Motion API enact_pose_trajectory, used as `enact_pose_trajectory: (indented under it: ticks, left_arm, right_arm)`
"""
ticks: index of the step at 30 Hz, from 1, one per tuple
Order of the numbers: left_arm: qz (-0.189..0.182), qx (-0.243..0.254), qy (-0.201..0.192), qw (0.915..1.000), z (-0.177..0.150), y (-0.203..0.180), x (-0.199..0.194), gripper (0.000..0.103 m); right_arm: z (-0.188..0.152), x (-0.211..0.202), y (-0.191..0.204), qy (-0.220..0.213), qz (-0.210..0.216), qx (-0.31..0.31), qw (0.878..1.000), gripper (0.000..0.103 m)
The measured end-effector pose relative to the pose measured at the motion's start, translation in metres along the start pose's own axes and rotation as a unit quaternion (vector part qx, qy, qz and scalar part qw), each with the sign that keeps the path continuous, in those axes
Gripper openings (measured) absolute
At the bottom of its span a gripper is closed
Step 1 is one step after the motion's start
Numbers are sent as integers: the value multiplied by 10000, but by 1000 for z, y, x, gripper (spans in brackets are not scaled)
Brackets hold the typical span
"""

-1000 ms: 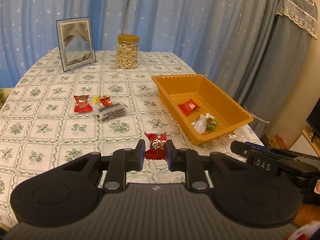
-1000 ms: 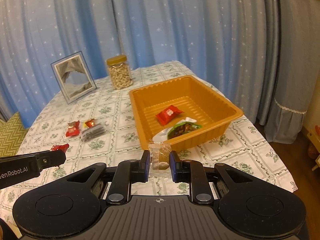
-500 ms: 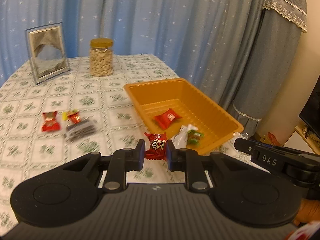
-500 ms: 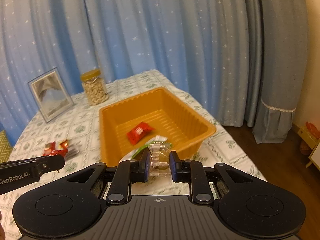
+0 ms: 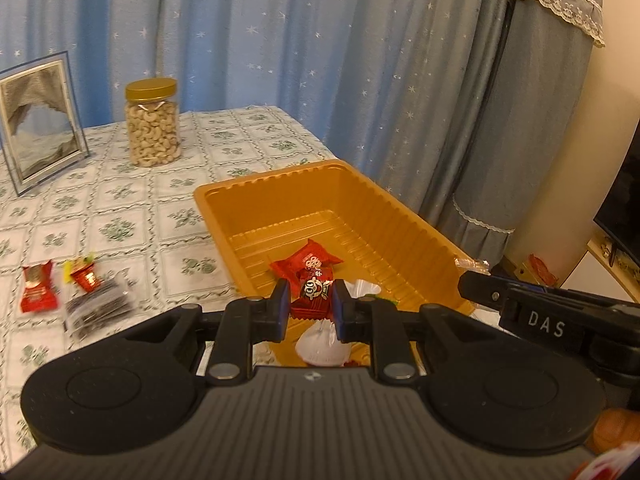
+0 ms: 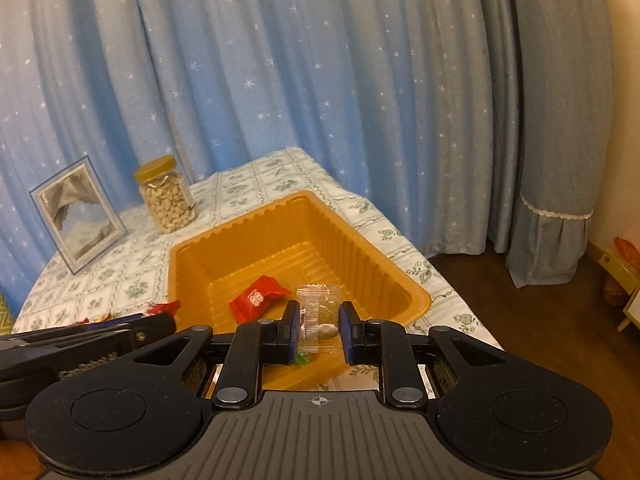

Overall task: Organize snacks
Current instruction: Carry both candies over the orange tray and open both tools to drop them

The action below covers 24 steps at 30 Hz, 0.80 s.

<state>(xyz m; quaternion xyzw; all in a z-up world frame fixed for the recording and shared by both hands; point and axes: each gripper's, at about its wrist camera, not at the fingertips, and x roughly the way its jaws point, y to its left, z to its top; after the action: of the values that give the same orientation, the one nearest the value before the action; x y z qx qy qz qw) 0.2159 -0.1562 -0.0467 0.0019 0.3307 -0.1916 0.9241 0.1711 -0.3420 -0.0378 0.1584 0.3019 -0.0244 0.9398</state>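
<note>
- Two snacks are being carried at once: the left gripper [image 5: 309, 309] is clamping a small red packet [image 5: 313, 295], and the right gripper [image 6: 319, 325] is pinching a clear wrapper [image 6: 316, 320] with a pale sweet inside.
- Both loads are hanging over the near end of the orange tray [image 5: 404, 224], which is sitting lower centre in each wrist view, so the step in hand looks like the delivery into the tray.
- Inside the tray a red sachet [image 6: 256, 298] is lying flat on the ribbed floor, a white twisted sweet [image 5: 320, 344] is showing just below the left gripper, and a scrap of green wrapper is peeking out beside it.
- Left of the tray, on the patterned surface [image 5: 168, 216], a red packet [image 5: 38, 292], a small red-and-yellow candy [image 5: 84, 276] and a dark sachet [image 5: 98, 312] are waiting, so the sorting appears partly done.
- Next, each gripper probably needs to open well inside the rim, so the light wrappers drop into the tray and not onto the edge.
- Afterwards the loose pieces at the left are likely the next pickups.
</note>
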Motion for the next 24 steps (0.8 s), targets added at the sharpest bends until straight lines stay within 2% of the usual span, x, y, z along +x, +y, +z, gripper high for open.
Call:
enact_pose_trajectory:
  ticks: [3,4,6,15,19,24]
  left_arm:
    - [-9,67,18,10000,1,0,12,21]
    - [-10,54,16,10000,2,1,15,27]
    - [16,15,-2,10000,1,7,16,32]
    - [435,-555,-20,9975,-18,49,-12,35]
    - [601,-655,-26,9960,-27,58,-25,37]
    - [651,-778,-68,9948,-34,64,-38,38]
  right_arm:
    - [2,5,0,22,6,28,10000,21]
    - [2,6,0,35,10,39,10000,21]
    - [2,8,-2,59,23,59,10000,21]
    - [3,15,0,141,130,96,9998,21]
    - [3,21,5,181,220,51,9996,21]
    - [4,33,5,298,625,254,9973,21]
